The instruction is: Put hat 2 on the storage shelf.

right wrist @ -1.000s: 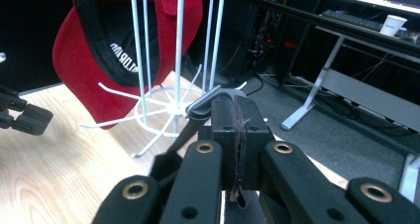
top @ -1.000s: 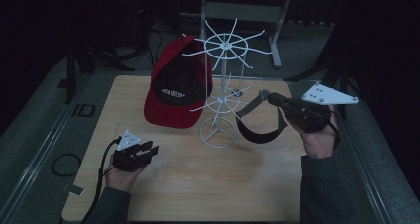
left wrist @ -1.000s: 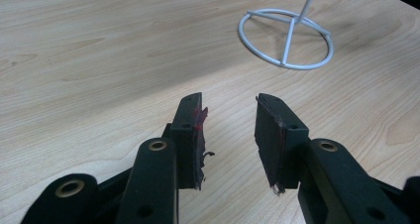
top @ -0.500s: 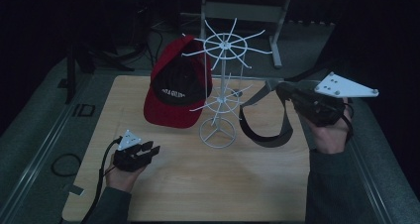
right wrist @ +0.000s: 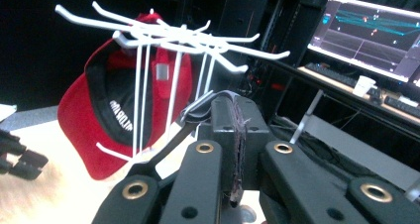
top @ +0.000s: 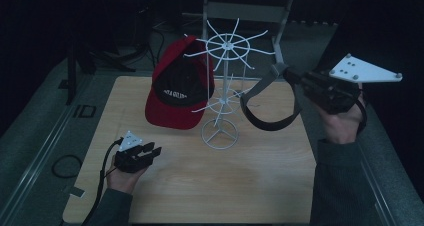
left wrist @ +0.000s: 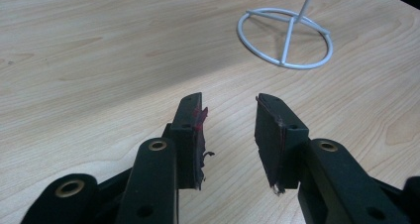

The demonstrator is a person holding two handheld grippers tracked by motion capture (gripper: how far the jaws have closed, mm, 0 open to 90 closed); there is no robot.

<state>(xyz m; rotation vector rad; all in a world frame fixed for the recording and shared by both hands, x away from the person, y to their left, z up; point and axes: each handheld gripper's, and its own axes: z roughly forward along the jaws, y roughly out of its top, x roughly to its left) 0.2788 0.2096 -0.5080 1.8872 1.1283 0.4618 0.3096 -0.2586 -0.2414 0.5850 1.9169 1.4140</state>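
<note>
Left gripper (top: 150,152) at lower left of high view, resting low on tabletop, held in left hand (top: 122,172), forearm entering from bottom edge. Jaws parted, nothing between them. Right gripper (top: 286,74) at upper right of frame, raised, pointing left, jaws pressed together on dark strap. Right hand (top: 343,123) beneath, sleeve below.

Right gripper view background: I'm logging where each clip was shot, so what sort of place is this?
Probably a lab or recording workspace, not a shop: a lit monitor showing graphs stands over a keyboard on a side desk, and the wooden table sits in a dark room with cables around it.
</note>
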